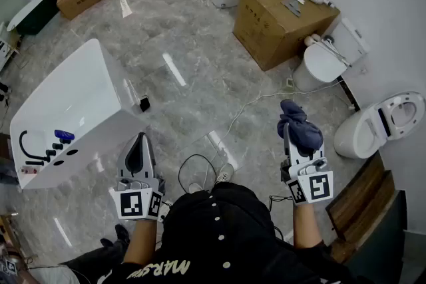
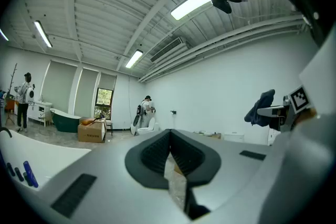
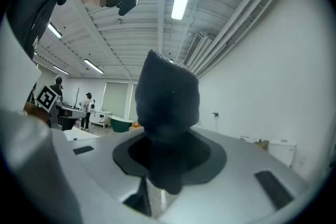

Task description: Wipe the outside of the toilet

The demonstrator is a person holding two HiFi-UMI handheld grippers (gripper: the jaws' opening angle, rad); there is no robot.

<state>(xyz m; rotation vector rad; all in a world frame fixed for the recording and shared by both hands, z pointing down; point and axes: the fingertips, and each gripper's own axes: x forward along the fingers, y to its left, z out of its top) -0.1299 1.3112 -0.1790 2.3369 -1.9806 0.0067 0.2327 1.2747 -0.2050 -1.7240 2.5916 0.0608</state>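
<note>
Cloth: a dark blue cloth, bunched into a soft lump that stands up out of the right gripper's tips.
Right gripper: jaws clamped on the cloth, held up in front of the person's body.
Left gripper: jaws pressed together with nothing between them, held level with the right one and well apart from it.
Toilet: white and glossy, with a rounded bowl and its rim ring visible from above. It stands at the right wall, near the right gripper but not touched by it.
Toilet direction: the long axis runs from the wall out into the room, with the rounded front toward the open floor.
Other toilets: a second one stands further along the same wall.
Floor: grey marbled tiles, shiny, with ceiling light reflections and a loose white cable.
Room: white walls. A cardboard box stands beyond the second toilet, and a white bathtub is at the left.
</note>
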